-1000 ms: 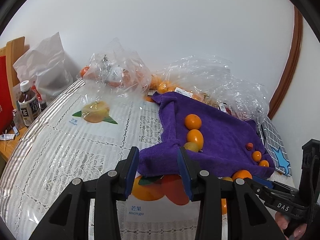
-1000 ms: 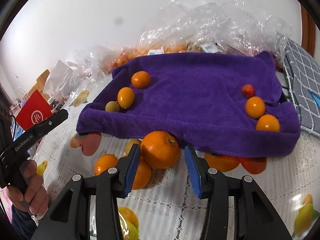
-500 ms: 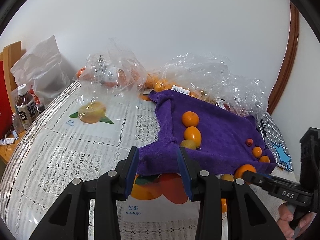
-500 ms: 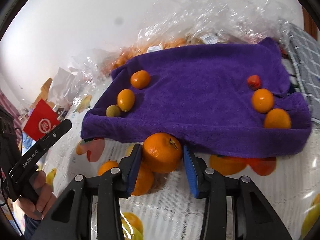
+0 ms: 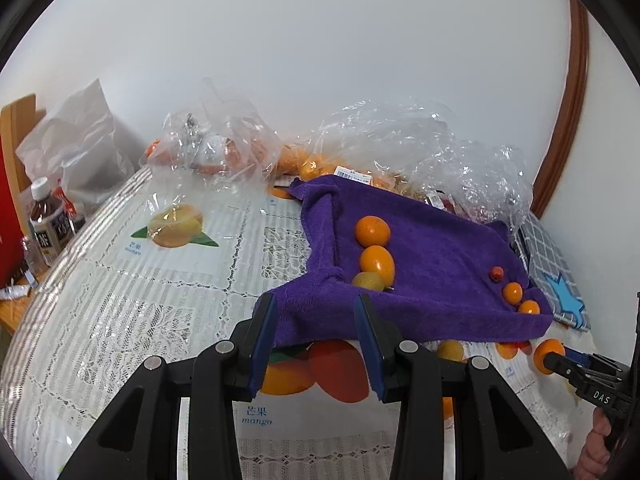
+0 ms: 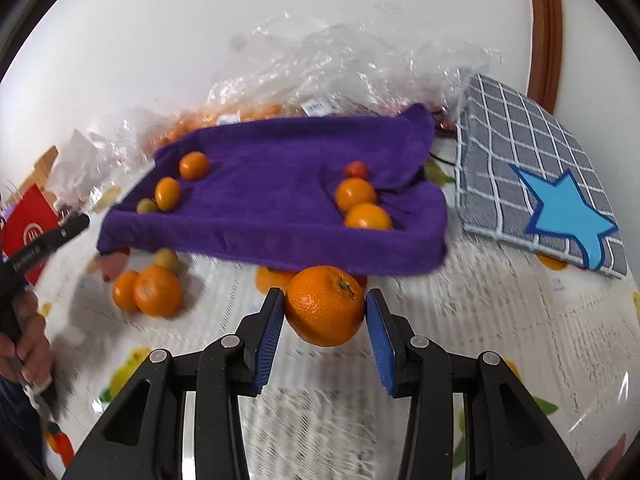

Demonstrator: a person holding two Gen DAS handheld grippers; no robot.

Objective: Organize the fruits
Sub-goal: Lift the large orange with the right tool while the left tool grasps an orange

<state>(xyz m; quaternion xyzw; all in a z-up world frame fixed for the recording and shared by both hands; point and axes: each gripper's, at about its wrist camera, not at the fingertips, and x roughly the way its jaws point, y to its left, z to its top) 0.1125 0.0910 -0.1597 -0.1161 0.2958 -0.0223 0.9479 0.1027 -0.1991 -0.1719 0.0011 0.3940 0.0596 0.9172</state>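
Left wrist view:
Left gripper (image 5: 316, 330): jaws were a little apart, straddling the near left corner of the purple towel (image 5: 432, 280); I could not tell whether the pads pressed the cloth.
Fruit on towel: three lay in a row at the left (image 5: 376, 262), three smaller ones at the right edge (image 5: 513, 291).
Right gripper (image 5: 560, 360): it showed at the far right of this view, with an orange (image 5: 549, 353) at its tip.
Around: clear plastic bags (image 5: 420, 148) of fruit sat behind the towel, a bottle (image 5: 48, 224) stood far left, and a checked cloth (image 5: 552, 268) lay to the right.

Right wrist view:
Right gripper (image 6: 325, 320): jaws were clamped on the orange (image 6: 326, 306), one pad on each side, lifted off the tablecloth (image 6: 500, 340).
Place of the orange: just in front of the towel's (image 6: 280, 184) near edge, toward its right half.
Loose fruit: two oranges (image 6: 148, 290) and a small greenish fruit (image 6: 166, 258) lay on the tablecloth at the left.

Risk: the round orange was held only at its sides, so a quick swing could let it slip and roll; the blur suggested fast motion.
Risk: the towel's raised front edge could catch the orange on its way in and nudge the fruit already there.
In the way: the right row of fruit (image 6: 360, 204) sat close behind that edge, leaving the towel's middle as the free spot.
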